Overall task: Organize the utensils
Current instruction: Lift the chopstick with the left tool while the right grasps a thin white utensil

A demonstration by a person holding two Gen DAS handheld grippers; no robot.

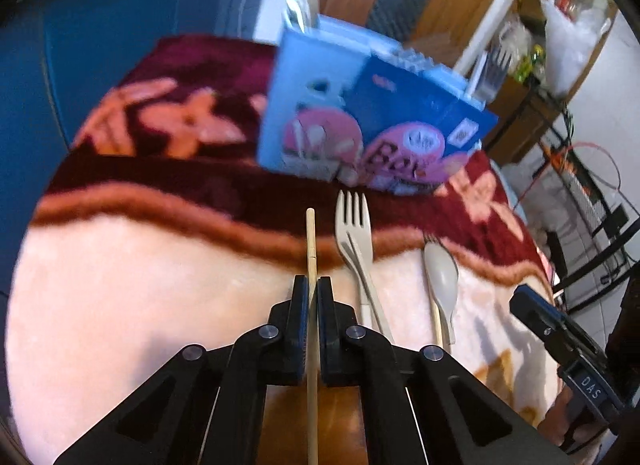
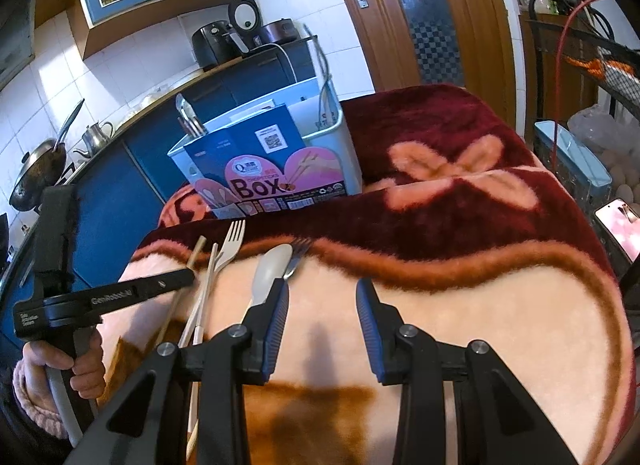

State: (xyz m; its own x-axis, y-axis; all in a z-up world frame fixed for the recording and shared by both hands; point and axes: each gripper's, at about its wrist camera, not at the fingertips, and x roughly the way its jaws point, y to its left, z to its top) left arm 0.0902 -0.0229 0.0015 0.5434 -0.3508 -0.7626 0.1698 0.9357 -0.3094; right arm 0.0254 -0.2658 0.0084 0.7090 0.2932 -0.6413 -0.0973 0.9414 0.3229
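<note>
My left gripper (image 1: 313, 285) is shut on a wooden chopstick (image 1: 311, 241) that runs forward between its pads, just above the blanket. To its right lie a beige plastic fork (image 1: 354, 231), another chopstick under it, and a grey spoon (image 1: 441, 277) with a small dark fork behind it. The blue utensil box (image 1: 360, 113) stands behind them. My right gripper (image 2: 322, 297) is open and empty over the blanket, with the spoon (image 2: 272, 269) by its left finger. The fork (image 2: 232, 241), the held chopstick (image 2: 196, 253), the box (image 2: 264, 161) and the left gripper (image 2: 188, 279) show at left.
A fleece blanket (image 2: 460, 265), red with pink flowers and a cream front part, covers the table. A blue kitchen counter (image 2: 120, 153) with pots stands to the left. A black wire rack (image 1: 576, 169) and a phone (image 2: 618, 225) lie to the right.
</note>
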